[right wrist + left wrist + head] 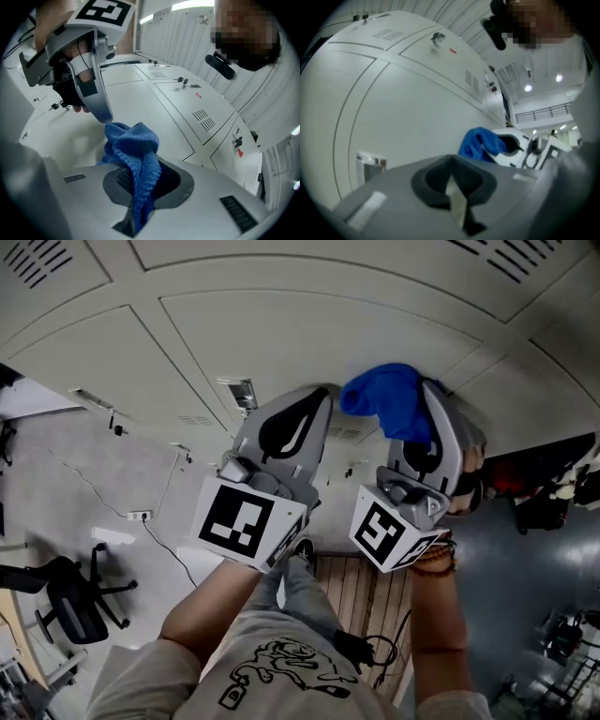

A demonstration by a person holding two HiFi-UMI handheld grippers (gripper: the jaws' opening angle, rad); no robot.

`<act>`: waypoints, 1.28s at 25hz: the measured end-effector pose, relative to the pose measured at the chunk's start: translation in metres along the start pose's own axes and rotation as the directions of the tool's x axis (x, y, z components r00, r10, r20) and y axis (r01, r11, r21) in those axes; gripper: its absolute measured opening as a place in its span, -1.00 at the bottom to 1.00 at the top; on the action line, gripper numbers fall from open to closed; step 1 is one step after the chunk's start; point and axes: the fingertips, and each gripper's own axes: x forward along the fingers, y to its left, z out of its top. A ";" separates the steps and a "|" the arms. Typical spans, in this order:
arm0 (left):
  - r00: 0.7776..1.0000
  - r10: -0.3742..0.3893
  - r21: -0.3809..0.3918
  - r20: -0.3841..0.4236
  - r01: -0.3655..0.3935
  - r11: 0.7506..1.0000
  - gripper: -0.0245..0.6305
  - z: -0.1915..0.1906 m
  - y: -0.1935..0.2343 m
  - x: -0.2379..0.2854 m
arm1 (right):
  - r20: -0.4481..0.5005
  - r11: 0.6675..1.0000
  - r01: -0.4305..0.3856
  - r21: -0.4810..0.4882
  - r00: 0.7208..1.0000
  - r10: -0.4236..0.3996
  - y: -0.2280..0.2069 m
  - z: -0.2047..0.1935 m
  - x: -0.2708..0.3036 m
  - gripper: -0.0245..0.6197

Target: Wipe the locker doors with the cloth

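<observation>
your right tongs [427, 401] [140, 199] were closed tight on the blue cloth [389, 399] [133, 150]. one fold of it was pinched down between the pads and the rest was bunched up above the tips. you held that bunch up at the pale grey locker doors [309, 334] [154, 117], close against a flat panel; whether it pressed on the metal could not be told. your left tongs [322, 395] [454, 187] were just beside the right tongs, tips about level with them, drawn together with nothing between them. in the left gripper view the cloth [478, 143] showed beyond, up at the locker doors [408, 108], and a small label holder [370, 161] sat on the panel to its left. vent slots [203, 119] sat in a door further along. an office chair [66, 601] stood on the floor well off to your left.
</observation>
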 end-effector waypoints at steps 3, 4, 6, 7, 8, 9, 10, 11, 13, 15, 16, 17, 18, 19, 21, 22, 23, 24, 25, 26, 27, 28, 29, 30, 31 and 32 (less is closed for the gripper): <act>0.999 0.001 -0.032 -0.045 -0.003 0.999 -0.93 -0.033 -0.003 -0.003 | -0.019 0.999 -0.040 0.000 0.999 0.040 0.033 -0.011 -0.009 -0.78; 0.998 0.005 -0.042 -0.058 -0.007 0.999 -0.93 -0.043 -0.003 -0.004 | -0.025 0.999 -0.050 0.004 0.998 0.050 0.044 -0.015 -0.012 -0.78; 0.997 0.010 -0.059 -0.082 -0.015 0.998 -0.93 -0.064 -0.002 -0.005 | -0.032 0.998 -0.068 0.003 0.997 0.068 0.063 -0.023 -0.016 -0.78; 0.995 0.011 -0.062 -0.097 -0.017 0.998 -0.93 -0.074 -0.001 -0.005 | -0.036 0.997 -0.078 0.000 0.996 0.078 0.073 -0.027 -0.018 -0.78; 0.994 0.011 -0.062 -0.110 -0.018 0.998 -0.93 -0.085 0.000 -0.006 | -0.041 0.996 -0.089 -0.003 0.995 0.088 0.084 -0.030 -0.020 -0.78; 0.992 0.011 -0.060 -0.122 -0.018 0.998 -0.93 -0.095 0.002 -0.006 | -0.048 0.995 -0.101 -0.002 0.994 0.101 0.095 -0.034 -0.022 -0.78; 0.991 0.012 -0.060 -0.132 -0.021 0.998 -0.93 -0.105 0.005 -0.007 | -0.057 0.993 -0.116 0.002 0.992 0.116 0.106 -0.037 -0.024 -0.78; 0.990 0.016 -0.064 -0.140 -0.025 0.998 -0.93 -0.115 0.007 -0.009 | -0.065 0.991 -0.130 0.006 0.989 0.131 0.117 -0.042 -0.028 -0.78; 0.987 0.027 -0.076 -0.158 -0.040 0.996 -0.93 -0.134 0.012 -0.013 | -0.076 0.988 -0.152 0.013 0.985 0.152 0.138 -0.049 -0.034 -0.78; 0.984 0.034 -0.081 -0.176 -0.049 0.995 -0.93 -0.151 0.017 -0.015 | -0.082 0.986 -0.164 0.014 0.983 0.165 0.157 -0.055 -0.039 -0.78; 0.982 0.034 -0.079 -0.183 -0.050 0.996 -0.93 -0.159 0.019 -0.016 | -0.085 0.985 -0.173 0.010 0.981 0.174 0.166 -0.058 -0.041 -0.78; 0.981 0.034 -0.075 -0.191 -0.049 0.996 -0.93 -0.167 0.021 -0.016 | -0.089 0.982 -0.187 0.006 0.978 0.186 0.177 -0.061 -0.044 -0.78; 0.980 0.033 -0.070 -0.198 -0.048 0.996 -0.93 -0.175 0.023 -0.017 | -0.095 0.979 -0.201 0.004 0.975 0.201 0.188 -0.064 -0.046 -0.78; 0.978 0.033 -0.066 -0.206 -0.047 0.997 -0.93 -0.183 0.024 -0.017 | -0.100 0.977 -0.214 0.003 0.972 0.213 0.198 -0.068 -0.049 -0.78; 0.975 0.033 -0.062 -0.219 -0.048 0.997 -0.93 -0.197 0.027 -0.017 | -0.108 0.975 -0.222 -0.003 0.969 0.220 0.212 -0.075 -0.054 -0.78; 0.974 0.034 -0.062 -0.224 -0.049 0.997 -0.93 -0.203 0.029 -0.018 | -0.108 0.976 -0.219 -0.009 0.970 0.217 0.215 -0.077 -0.055 -0.78; 0.973 0.035 -0.063 -0.228 -0.050 0.997 -0.93 -0.208 0.030 -0.018 | -0.107 0.977 -0.215 -0.016 0.971 0.212 0.219 -0.078 -0.055 -0.78; 0.972 0.036 -0.062 -0.232 -0.052 0.997 -0.93 -0.213 0.031 -0.019 | -0.107 0.977 -0.213 -0.022 0.972 0.210 0.222 -0.079 -0.056 -0.78; 0.971 0.039 -0.061 -0.236 -0.054 0.997 -0.93 -0.218 0.032 -0.020 | -0.108 0.976 -0.216 -0.026 0.971 0.212 0.227 -0.080 -0.057 -0.79; 0.970 0.041 -0.060 -0.240 -0.057 0.997 -0.93 -0.222 0.033 -0.021 | -0.110 0.975 -0.222 -0.029 0.970 0.217 0.232 -0.081 -0.058 -0.78; 0.969 0.043 -0.059 -0.244 -0.059 0.997 -0.93 -0.226 0.034 -0.022 | -0.113 0.973 -0.229 -0.031 0.968 0.224 0.237 -0.082 -0.059 -0.78; 0.968 0.045 -0.058 -0.247 -0.061 0.996 -0.93 -0.228 0.034 -0.023 | -0.117 0.971 -0.236 -0.032 0.966 0.231 0.241 -0.083 -0.060 -0.78; 0.967 0.046 -0.059 -0.249 -0.062 0.996 -0.93 -0.229 0.034 -0.024 | -0.121 0.970 -0.243 -0.032 0.964 0.237 0.243 -0.084 -0.060 -0.78; 0.967 0.047 -0.059 -0.249 -0.063 0.996 -0.93 -0.228 0.034 -0.024 | -0.127 0.968 -0.249 -0.031 0.962 0.244 0.244 -0.084 -0.060 -0.78; 0.968 0.048 -0.058 -0.245 -0.064 0.996 -0.93 -0.225 0.034 -0.025 | -0.132 0.967 -0.254 -0.026 0.960 0.248 0.243 -0.083 -0.060 -0.78; 0.970 0.050 -0.053 -0.238 -0.064 0.997 -0.93 -0.220 0.035 -0.025 | -0.136 0.967 -0.253 -0.019 0.959 0.248 0.239 -0.082 -0.058 -0.78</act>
